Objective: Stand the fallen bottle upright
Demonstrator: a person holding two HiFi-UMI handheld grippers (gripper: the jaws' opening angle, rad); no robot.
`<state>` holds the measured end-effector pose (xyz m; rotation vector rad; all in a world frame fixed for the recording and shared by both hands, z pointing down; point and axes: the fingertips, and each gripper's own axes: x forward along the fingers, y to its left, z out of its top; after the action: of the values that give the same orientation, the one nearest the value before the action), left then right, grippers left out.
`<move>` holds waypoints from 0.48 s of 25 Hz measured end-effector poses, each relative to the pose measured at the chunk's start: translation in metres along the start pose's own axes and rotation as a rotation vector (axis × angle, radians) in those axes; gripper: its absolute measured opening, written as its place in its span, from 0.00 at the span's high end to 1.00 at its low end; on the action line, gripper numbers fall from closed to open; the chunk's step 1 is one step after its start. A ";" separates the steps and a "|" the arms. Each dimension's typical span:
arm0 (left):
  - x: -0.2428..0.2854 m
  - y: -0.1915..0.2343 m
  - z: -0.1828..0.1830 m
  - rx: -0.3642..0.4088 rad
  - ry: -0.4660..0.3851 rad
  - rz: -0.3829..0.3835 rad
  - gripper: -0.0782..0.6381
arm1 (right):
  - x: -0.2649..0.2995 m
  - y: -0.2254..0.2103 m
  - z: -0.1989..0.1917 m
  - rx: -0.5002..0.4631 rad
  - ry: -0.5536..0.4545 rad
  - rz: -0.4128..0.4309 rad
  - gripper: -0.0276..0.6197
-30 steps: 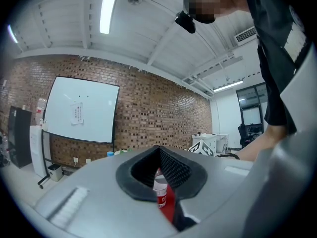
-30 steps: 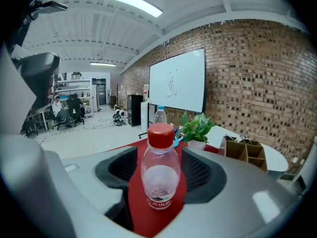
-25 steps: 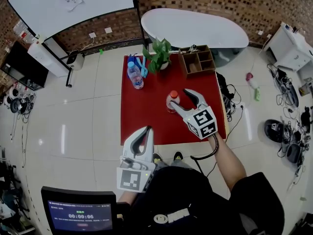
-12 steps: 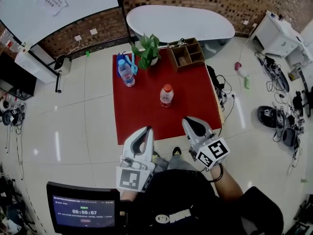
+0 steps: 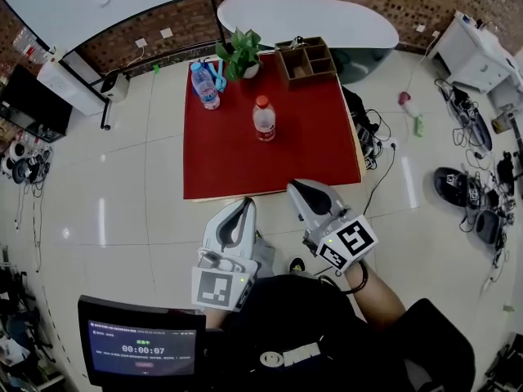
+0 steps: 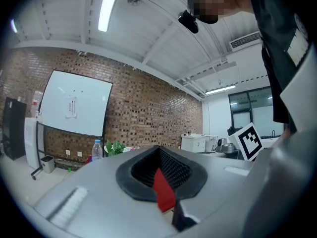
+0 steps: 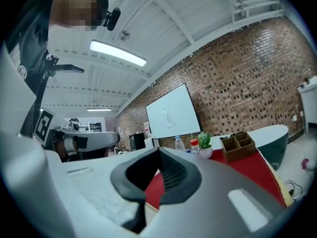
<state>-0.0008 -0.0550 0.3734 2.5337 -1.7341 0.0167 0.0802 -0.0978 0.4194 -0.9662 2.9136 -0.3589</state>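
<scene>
A clear bottle with a red cap [image 5: 263, 118] [image 7: 194, 147] stands upright near the middle of the red table [image 5: 237, 166], with nothing touching it. Both grippers are held back off the table, just past its near edge. My right gripper [image 5: 297, 191] [image 7: 158, 155] is shut and empty, and points toward the table. My left gripper [image 5: 243, 209] [image 6: 159, 151] is beside it on the left, also shut and empty. In the right gripper view the red-capped bottle is far beyond the jaws.
A blue-capped bottle [image 5: 204, 85] [image 6: 97, 149] stands at the table's far left. Beside it is a potted plant [image 5: 239, 54], and a wooden organizer [image 5: 306, 59] sits at the far right corner. A white tub [image 5: 315, 21] lies behind. A monitor [image 5: 143, 348] is at the lower left.
A second ago my right gripper stood open around the upright red-capped bottle. It has since let go, shut, and drawn back past the table's near edge. The table now lies farther away.
</scene>
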 end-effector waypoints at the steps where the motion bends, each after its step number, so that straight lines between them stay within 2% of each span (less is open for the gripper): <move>1: -0.007 -0.014 0.000 0.008 0.000 0.011 0.89 | -0.015 0.005 0.000 0.003 -0.006 0.008 0.95; 7: -0.045 -0.082 0.000 0.039 -0.010 0.035 0.89 | -0.090 0.033 0.011 0.014 -0.029 0.020 0.95; 12: -0.064 -0.100 -0.001 0.037 0.037 0.055 0.89 | -0.122 0.055 0.020 0.025 -0.045 0.026 0.95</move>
<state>0.0694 0.0405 0.3661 2.4939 -1.8054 0.0995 0.1486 0.0134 0.3839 -0.9201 2.8708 -0.3667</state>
